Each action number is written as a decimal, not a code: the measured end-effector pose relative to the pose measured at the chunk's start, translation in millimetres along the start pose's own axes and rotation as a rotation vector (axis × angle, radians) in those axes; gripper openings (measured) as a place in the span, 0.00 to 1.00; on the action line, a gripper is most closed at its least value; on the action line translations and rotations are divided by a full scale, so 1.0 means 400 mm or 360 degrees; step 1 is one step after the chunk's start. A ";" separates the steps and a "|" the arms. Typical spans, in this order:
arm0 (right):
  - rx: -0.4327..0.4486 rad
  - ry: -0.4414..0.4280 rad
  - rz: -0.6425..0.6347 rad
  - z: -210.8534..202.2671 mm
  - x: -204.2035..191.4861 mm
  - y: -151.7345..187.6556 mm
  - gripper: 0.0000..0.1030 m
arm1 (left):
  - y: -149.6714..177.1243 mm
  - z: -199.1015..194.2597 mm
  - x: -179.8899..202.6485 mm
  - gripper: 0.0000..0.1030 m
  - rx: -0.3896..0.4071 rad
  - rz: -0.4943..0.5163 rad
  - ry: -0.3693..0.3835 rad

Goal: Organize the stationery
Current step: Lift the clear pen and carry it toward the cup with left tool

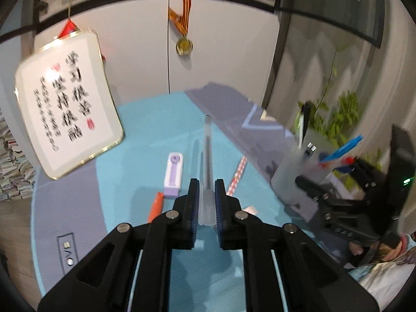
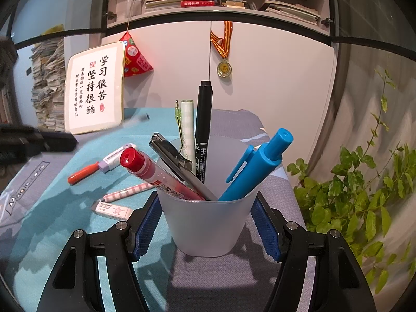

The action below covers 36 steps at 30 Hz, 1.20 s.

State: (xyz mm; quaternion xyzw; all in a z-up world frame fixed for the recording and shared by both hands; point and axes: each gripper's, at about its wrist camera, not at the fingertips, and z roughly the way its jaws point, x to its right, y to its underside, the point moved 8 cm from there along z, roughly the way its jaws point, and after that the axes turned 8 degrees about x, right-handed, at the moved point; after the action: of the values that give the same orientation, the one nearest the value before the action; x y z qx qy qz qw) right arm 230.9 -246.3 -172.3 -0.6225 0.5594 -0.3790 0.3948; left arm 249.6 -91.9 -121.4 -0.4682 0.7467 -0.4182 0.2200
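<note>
The left gripper (image 1: 206,202) has its fingers clamped on a clear pen (image 1: 207,156) pointing toward 12 o'clock above the counter (image 1: 145,130). The right gripper (image 2: 206,223) fingers squeeze the frosted cup (image 2: 205,226) holding 5 pens, with an eraser (image 2: 113,210) at 9 o'clock of it.

A teal-and-grey mat (image 2: 46,223) carries an eraser (image 2: 114,210) and cup (image 2: 205,223).

Pen holder (image 1: 293,179) and framed sign (image 1: 67,104) blurred.
</note>
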 end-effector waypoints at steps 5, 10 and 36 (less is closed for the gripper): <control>0.0001 0.0003 -0.0004 -0.001 -0.001 0.000 0.68 | -0.040 -0.057 0.020 0.10 0.0093 0.0033 0.0013; -0.0001 0.0002 0.0000 -0.001 -0.001 0.000 0.68 | -0.060 -0.094 0.057 0.10 0.0135 0.0064 0.0078; -0.0002 0.0014 -0.0009 0.000 0.002 0.001 0.68 | 0.063 -0.103 0.071 0.10 -0.0082 0.0142 0.0057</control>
State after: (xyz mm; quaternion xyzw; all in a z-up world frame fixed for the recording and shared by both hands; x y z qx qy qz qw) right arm 230.7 -247.1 -172.5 -0.6228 0.5596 -0.3826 0.3907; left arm 193.9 -94.3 -117.8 -0.4323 0.7811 -0.3971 0.2128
